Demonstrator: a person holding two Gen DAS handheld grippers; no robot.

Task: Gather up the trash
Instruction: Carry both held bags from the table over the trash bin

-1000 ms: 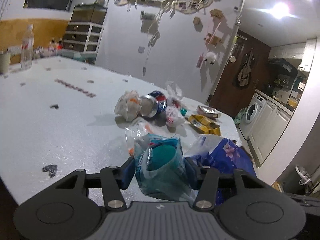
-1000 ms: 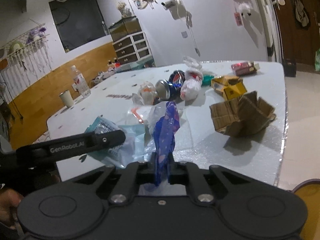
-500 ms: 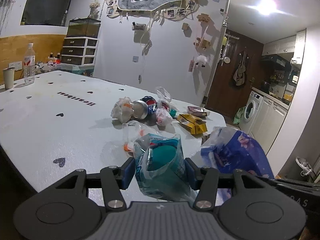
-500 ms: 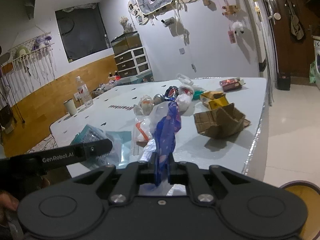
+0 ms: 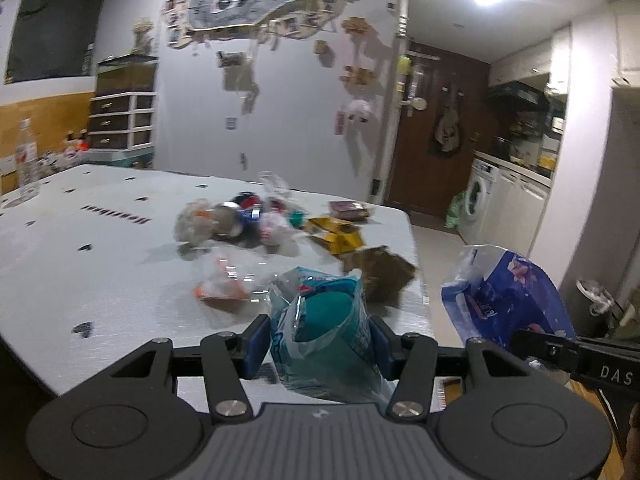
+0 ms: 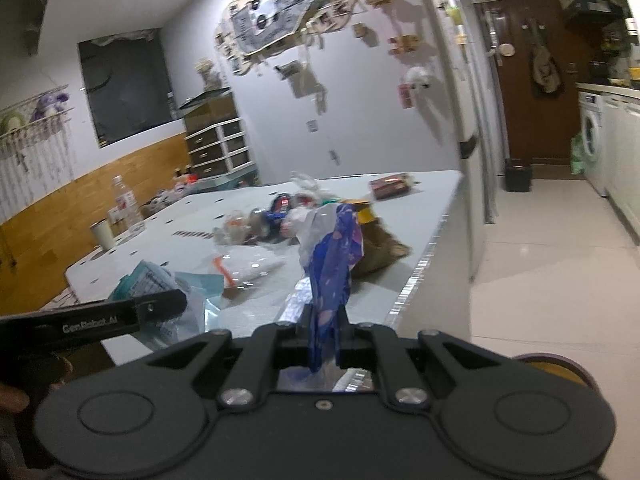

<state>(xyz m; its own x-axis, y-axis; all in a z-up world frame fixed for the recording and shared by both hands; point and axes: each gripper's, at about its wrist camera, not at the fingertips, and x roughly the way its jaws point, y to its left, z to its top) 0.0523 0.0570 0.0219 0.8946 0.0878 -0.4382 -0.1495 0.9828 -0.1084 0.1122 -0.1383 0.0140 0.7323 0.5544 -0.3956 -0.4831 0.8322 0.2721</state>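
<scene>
- The left gripper has its fingers clamped on the two sides of a teal plastic wrapper; the crumpled wrapper fills the gap between them and rises above the tips, over the near edge of the counter.
- The right gripper has its fingers pressed together on a thin blue and white plastic bag. The bag stands up from the pinch as a narrow twisted strip, with a pale crinkled part at its top.
- In the left wrist view the same bag shows at the right, beyond the counter's corner and above the floor, with the right gripper's dark body under it.
- In the right wrist view the left gripper's side, with white lettering, crosses the lower left, and part of a hand shows at the picture's edge.
- Just past the wrapper a clear plastic bag with orange marks lies flat on the counter, and to its right sits a crumpled piece of brown cardboard near the counter's edge.
- Farther on lies a loose cluster of trash: a knotted white bag, a dented blue can on its side, another small white bag, and a yellow carton.
- A dark red packet lies behind the carton.
- At the counter's far left stand a clear bottle and a pale cup.
- The picture is blurred, so finer details of the trash cannot be told.
</scene>
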